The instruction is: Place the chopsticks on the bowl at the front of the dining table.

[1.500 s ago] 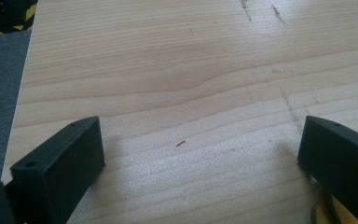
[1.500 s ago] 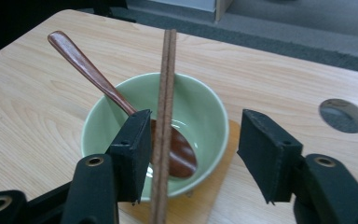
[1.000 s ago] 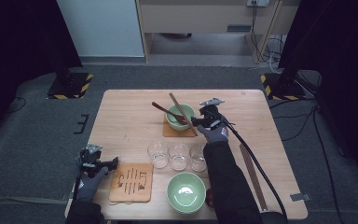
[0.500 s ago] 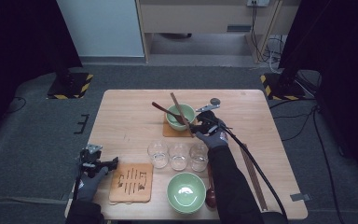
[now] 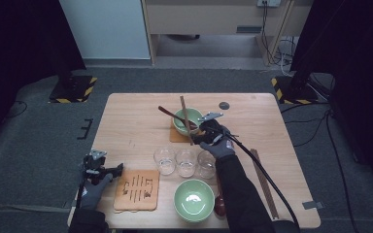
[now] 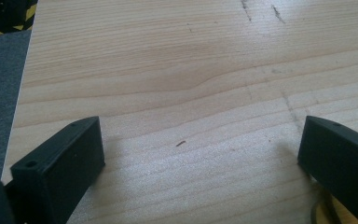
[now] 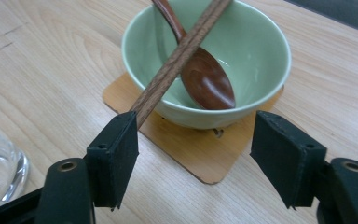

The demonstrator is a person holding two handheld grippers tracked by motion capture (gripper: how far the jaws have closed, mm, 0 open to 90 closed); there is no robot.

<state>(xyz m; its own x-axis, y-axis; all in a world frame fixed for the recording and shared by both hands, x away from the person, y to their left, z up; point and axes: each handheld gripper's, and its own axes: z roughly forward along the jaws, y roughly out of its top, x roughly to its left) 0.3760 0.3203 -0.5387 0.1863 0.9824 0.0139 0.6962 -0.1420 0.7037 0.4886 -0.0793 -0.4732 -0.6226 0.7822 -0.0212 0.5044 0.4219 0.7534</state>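
Note:
A green bowl [image 5: 180, 127] [image 7: 256, 46] stands on an orange coaster [image 7: 191, 149] at the middle of the table. A brown wooden spoon [image 7: 207, 79] lies in it, and a pair of dark chopsticks [image 5: 186, 119] [image 7: 182, 51] leans across its rim. My right gripper [image 5: 199, 134] [image 7: 200, 158] is low at the bowl's near right side. It is open, its jaws have just been opening, and nothing is pressed between them. The chopsticks' near end lies against the tip of one finger [image 7: 116, 149]. My left gripper [image 5: 111, 171] [image 6: 200, 154] hangs open over bare wood at the front left.
Three clear glasses [image 5: 185, 161] stand in a row in front of the bowl. Nearer the front edge are a slotted orange mat [image 5: 137, 189], a second green bowl [image 5: 193, 199] and a dark spoon [image 5: 219, 204]. Another pair of chopsticks [image 5: 264, 182] lies at the right.
My right hand has drawn back from above the bowl toward its near side, and its cable followed. The left hand has kept still.

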